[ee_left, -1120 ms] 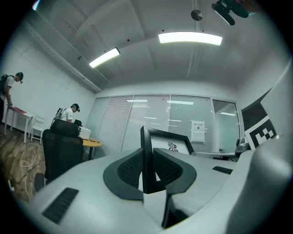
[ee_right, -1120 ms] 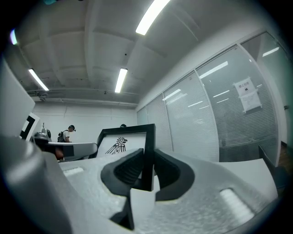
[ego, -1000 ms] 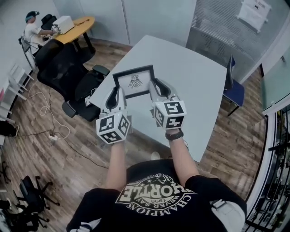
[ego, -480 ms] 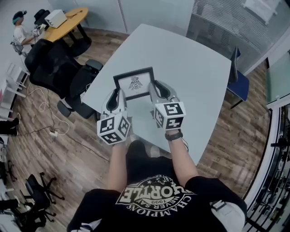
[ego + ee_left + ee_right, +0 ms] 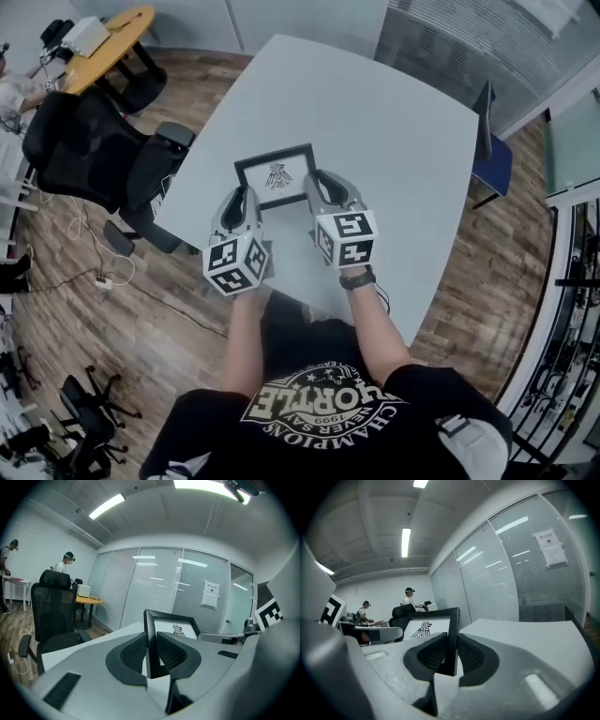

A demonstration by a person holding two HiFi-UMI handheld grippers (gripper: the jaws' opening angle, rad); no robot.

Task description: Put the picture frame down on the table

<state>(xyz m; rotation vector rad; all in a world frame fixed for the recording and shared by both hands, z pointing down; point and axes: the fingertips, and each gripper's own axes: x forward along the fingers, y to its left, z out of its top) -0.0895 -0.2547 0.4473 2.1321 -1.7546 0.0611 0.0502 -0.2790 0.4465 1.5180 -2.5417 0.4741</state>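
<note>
A black picture frame (image 5: 277,175) with a white print of a bird figure is held in the air over the near part of the grey table (image 5: 394,141). My left gripper (image 5: 238,202) is shut on its left side bar (image 5: 151,641). My right gripper (image 5: 319,190) is shut on its right side bar (image 5: 453,639). In both gripper views the frame stands nearly upright between the ridged pads, its print facing toward me. The frame's lower edge is hidden behind the grippers.
A black office chair (image 5: 89,150) stands at the table's left side. A blue chair (image 5: 489,150) is at the right edge. A yellow round table (image 5: 108,42) with a white box is at far left. Cables lie on the wooden floor (image 5: 112,272).
The person has stepped closer to the table, so the frame and both grippers now hang over its near part. Both grips are unchanged.
</note>
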